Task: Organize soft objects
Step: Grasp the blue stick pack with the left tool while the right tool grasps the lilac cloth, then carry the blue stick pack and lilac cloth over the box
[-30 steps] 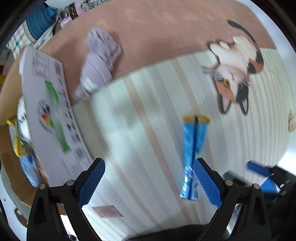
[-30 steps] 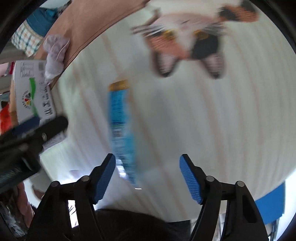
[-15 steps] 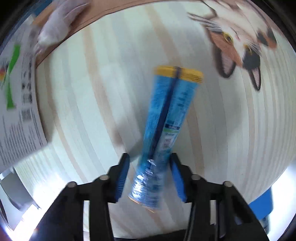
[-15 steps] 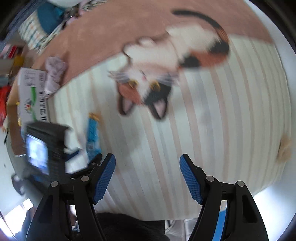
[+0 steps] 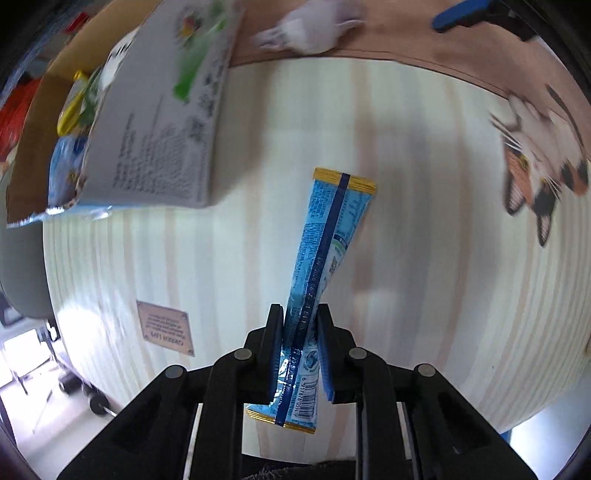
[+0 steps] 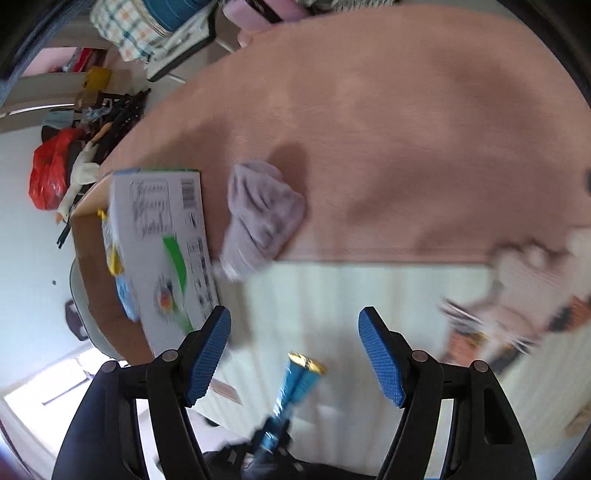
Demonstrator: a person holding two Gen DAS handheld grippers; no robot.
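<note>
My left gripper (image 5: 300, 325) is shut on a long blue snack packet (image 5: 328, 236) with gold ends, held lifted above the striped bed cover (image 5: 424, 295). The packet also shows blurred low in the right wrist view (image 6: 295, 384). My right gripper (image 6: 295, 354) is open and empty, above the cover, facing a crumpled lilac cloth (image 6: 260, 218) on the pink sheet (image 6: 406, 129). The cloth shows at the top of the left wrist view (image 5: 314, 29). An open cardboard box (image 5: 147, 122) holding packets lies at the left; it also shows in the right wrist view (image 6: 155, 251).
A calico cat print (image 5: 535, 155) marks the cover at the right. A small brown label (image 5: 166, 326) is sewn near the cover's edge. A red bag (image 6: 51, 173) and clutter lie on the floor beyond the bed. The right gripper's blue pad (image 5: 461, 14) shows top right.
My left gripper has closed on the blue packet and lifted it off the cover, turning toward the box. My right gripper has swung toward the lilac cloth and stayed open.
</note>
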